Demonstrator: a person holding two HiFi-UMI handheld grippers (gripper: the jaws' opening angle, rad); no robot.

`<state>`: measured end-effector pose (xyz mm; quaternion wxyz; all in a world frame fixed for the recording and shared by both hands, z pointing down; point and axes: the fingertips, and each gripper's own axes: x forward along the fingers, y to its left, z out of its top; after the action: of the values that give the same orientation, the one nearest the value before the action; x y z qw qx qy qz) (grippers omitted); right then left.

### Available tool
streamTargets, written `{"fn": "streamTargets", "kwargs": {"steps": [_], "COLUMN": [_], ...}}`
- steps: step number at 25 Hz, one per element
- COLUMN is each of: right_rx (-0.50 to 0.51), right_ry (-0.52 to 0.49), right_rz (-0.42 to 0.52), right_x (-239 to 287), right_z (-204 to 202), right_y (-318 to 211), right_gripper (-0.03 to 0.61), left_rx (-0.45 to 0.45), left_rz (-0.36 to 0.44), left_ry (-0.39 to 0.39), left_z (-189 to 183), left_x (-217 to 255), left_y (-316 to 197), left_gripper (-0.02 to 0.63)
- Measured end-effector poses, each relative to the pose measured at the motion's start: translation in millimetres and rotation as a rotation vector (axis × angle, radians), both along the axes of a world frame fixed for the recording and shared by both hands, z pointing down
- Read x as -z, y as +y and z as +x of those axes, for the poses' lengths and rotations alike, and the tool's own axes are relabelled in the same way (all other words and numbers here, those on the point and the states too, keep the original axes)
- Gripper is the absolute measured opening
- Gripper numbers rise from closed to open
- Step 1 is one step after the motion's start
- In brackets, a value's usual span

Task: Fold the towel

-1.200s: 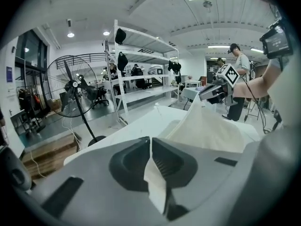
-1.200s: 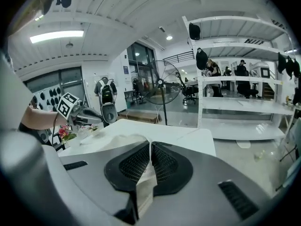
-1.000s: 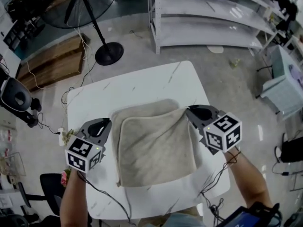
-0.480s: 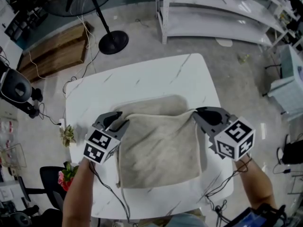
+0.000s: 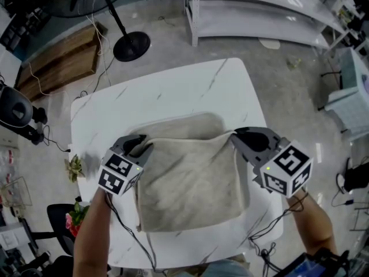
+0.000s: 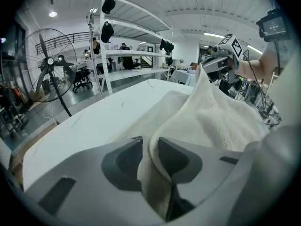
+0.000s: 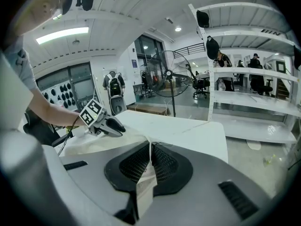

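My right gripper [image 5: 237,137] is clamping one far corner of the towel [image 5: 190,183] while my left gripper's [image 5: 144,143] jaws, just narrowing slightly, are standing loose around the other far corner.

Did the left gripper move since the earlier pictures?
Yes. The left gripper moved inward, away from the left edge of the table, onto the towel; its jaws have just been closing, towel between them.

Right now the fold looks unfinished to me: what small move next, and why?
Probably lower the right gripper: it is shut on a raised corner of the beige terry towel, while the left gripper, jaws just closing slightly, stands open around its corner, low by the white table.
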<state>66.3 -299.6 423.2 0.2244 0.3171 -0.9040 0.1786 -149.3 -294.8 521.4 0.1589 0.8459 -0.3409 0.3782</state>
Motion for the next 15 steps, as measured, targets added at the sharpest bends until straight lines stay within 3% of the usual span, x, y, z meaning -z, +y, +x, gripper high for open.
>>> {"fn": "streamTargets", "kwargs": {"steps": [6, 15], "right_rx": [0.001, 0.004], "right_ry": [0.0, 0.007], "right_rz": [-0.005, -0.002], "right_x": [-4.4, -5.0], "right_z": [-2.0, -4.3], "right_y": [-1.7, -0.6], "right_gripper": [0.026, 0.025], "left_rx": [-0.054, 0.013], "left_rz": [-0.019, 0.096], "left_ry": [-0.037, -0.035], "left_z": [2.1, -4.7], "left_x": [-4.8, 13.8], "left_y": [4.9, 2.4], "left_gripper": [0.07, 0.044]}}
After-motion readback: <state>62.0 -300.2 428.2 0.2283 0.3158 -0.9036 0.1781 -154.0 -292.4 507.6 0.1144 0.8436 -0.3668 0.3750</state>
